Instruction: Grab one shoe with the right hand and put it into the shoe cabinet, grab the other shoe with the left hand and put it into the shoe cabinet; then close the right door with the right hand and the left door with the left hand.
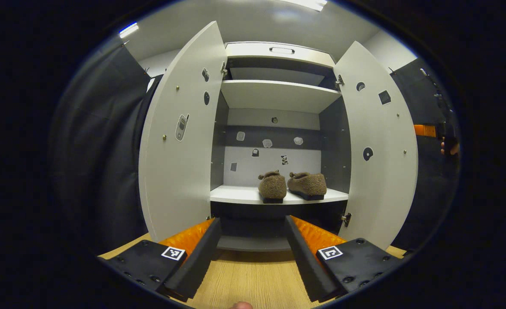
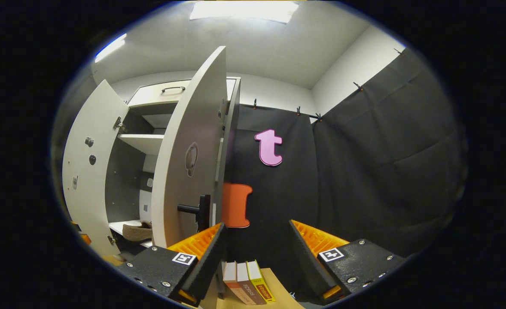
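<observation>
Two brown fuzzy shoes [image 1: 272, 186] [image 1: 308, 184] sit side by side on the lower shelf [image 1: 236, 195] of the white shoe cabinet. Both doors stand wide open: the left door [image 1: 180, 137] and the right door [image 1: 379, 146]. My left gripper [image 1: 253, 225] is open and empty, facing the cabinet's middle from a short way back. In the right gripper view my right gripper [image 2: 256, 229] is open and empty, close to the outer face of the right door [image 2: 190, 159], with the door's black handle [image 2: 195, 210] just left of its left finger. One shoe [image 2: 138, 232] peeks out past the door.
The cabinet stands on a light wooden tabletop [image 1: 244, 279]. Three books [image 2: 246, 283] stand on the table below my right gripper. Black cloth [image 2: 364, 171] hangs behind and to the right. The other gripper and a hand [image 1: 448, 146] appear at the far right of the left gripper view.
</observation>
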Tool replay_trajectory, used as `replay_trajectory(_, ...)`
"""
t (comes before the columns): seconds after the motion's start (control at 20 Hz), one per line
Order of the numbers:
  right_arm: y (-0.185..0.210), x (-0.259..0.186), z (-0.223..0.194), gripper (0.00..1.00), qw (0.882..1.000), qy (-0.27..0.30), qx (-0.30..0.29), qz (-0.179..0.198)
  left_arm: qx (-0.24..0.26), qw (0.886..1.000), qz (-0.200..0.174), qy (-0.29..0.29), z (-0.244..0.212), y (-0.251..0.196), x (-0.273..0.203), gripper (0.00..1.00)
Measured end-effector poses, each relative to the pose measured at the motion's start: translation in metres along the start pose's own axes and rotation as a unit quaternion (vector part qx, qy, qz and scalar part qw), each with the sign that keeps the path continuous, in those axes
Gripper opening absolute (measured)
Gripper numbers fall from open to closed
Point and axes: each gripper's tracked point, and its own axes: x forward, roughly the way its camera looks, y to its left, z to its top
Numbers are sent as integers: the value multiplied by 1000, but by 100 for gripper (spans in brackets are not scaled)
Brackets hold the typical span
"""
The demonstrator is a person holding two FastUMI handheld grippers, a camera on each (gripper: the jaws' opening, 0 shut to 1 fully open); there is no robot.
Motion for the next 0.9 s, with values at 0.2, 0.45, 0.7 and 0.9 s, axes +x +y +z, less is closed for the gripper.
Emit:
replay_trajectory(0.2, 24, -5, 1, 88, 1000, 5, 5, 18, -1, 1000, -5, -3, 0, 2, 2, 97)
replay_trajectory(0.45, 59, -7, 4, 88, 999, 3, 10, 44, -1, 1000, -6, 2, -3, 8, 2, 97)
replay_trajectory(0.7, 101, -8, 6, 88, 997, 2, 16, 81, -1, 1000, -3, -1, -3, 14, 3, 97)
replay_trajectory(0.9, 125, -4, 6, 88, 994, 2, 17, 109, -5, 1000, 1, -1, -4, 18, 4, 97)
